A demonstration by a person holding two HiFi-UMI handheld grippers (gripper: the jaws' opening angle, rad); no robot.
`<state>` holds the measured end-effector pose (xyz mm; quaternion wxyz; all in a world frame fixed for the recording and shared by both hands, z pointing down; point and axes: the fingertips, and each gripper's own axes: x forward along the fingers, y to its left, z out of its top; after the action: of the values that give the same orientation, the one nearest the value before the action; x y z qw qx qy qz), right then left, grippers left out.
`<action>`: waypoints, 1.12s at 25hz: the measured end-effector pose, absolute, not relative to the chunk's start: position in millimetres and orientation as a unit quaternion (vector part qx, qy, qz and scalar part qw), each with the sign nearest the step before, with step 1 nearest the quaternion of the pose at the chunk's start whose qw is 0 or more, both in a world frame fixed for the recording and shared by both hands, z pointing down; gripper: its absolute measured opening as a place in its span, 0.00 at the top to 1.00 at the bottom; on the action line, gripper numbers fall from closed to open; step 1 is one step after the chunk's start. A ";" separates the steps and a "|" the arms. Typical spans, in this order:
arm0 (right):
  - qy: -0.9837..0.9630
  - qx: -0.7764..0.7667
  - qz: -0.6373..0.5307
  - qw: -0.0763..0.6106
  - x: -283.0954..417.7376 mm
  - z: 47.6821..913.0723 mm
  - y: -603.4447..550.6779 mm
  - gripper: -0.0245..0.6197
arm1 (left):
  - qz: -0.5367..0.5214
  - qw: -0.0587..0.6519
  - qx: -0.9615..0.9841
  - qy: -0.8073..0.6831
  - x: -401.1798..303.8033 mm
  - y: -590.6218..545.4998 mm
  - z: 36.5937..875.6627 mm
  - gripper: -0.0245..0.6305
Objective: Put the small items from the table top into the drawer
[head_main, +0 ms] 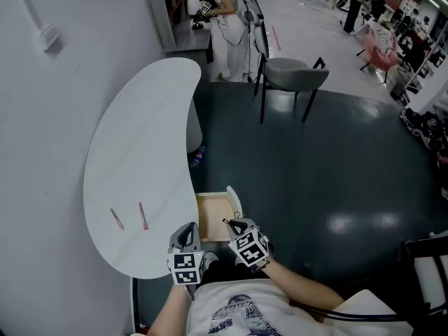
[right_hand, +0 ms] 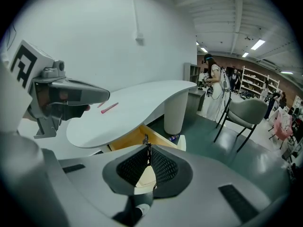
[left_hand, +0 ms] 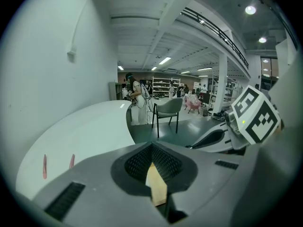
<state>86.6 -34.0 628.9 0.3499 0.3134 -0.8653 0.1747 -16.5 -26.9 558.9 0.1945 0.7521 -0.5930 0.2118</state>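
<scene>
Sticks, two of them, thin and pink, lie on the table: one [head_main: 143,215] and the other [head_main: 116,219] just beside it, almost parallel and not touching. Both are on the end of the top that is nearest to the person, outside the drawer. The table [head_main: 140,117] has one white top with a curved, bean-like outline. It stands along a white wall [head_main: 42,152] on one round leg [head_main: 195,135]. Under its near edge, one drawer [head_main: 212,217] of pale wood is pulled out. The two grippers are close to each other at this drawer. The left gripper [head_main: 187,228] is at the edge of the table. The right gripper [head_main: 229,224] is over the front of the drawer. In the left gripper view the jaws meet at their tips and leave only a thin wedge behind them, where pale wood shows through, and they grip nothing. In the right gripper view the jaws are also together at the tips, above the drawer. A small dark bit sits at the tips, and I cannot tell what it is. On the dark floor [head_main: 315,173], one small bottle [head_main: 198,157] lies near the leg. Farther away stands one grey chair [head_main: 294,74], and behind it one person [head_main: 227,19] stands at a shelf.
</scene>
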 end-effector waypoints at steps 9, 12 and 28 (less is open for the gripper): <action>-0.855 0.327 0.205 0.347 81.3 642.3 -43.1 0.90 | 0.228 0.207 0.761 -0.571 -13.0 -39.6 570.6 0.94; -0.849 0.333 0.214 0.349 77.2 646.8 -46.4 0.90 | 0.234 0.209 0.767 -0.560 -15.3 -46.1 575.0 0.94; -0.811 0.394 0.256 0.349 53.2 683.2 -68.8 0.90 | 0.252 0.207 0.803 -0.498 -39.7 -82.5 606.5 0.94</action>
<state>53.2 -68.8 683.2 0.3487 0.3936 -0.8111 0.2562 -39.7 -82.5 606.5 0.2068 0.8035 -0.4983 0.2516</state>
